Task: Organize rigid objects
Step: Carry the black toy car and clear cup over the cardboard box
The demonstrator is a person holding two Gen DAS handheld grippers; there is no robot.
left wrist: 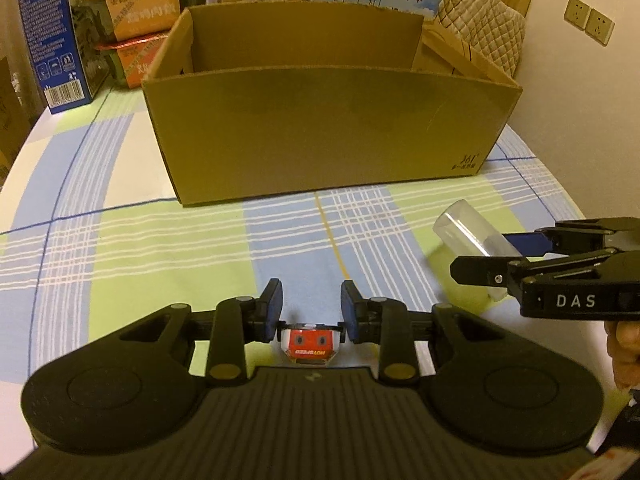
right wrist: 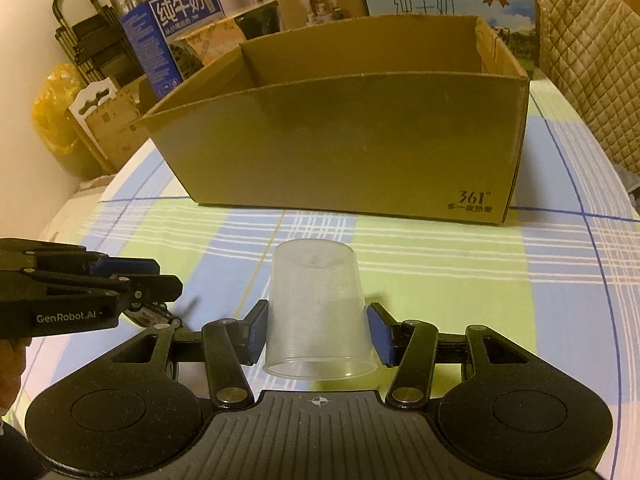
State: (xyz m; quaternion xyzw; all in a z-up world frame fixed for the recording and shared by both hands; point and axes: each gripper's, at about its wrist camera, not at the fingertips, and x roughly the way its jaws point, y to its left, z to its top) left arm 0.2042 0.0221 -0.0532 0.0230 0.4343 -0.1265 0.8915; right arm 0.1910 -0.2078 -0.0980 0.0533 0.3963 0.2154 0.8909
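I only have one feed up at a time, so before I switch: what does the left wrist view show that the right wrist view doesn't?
Only left wrist view: the small red toy car pinched between the left gripper pads, and wall sockets.

Only right wrist view: the clear plastic cup's open mouth facing the camera, gripped sideways in the right gripper, and a yellow bag.

Both: the open cardboard box, plaid tablecloth, blue milk cartons behind.
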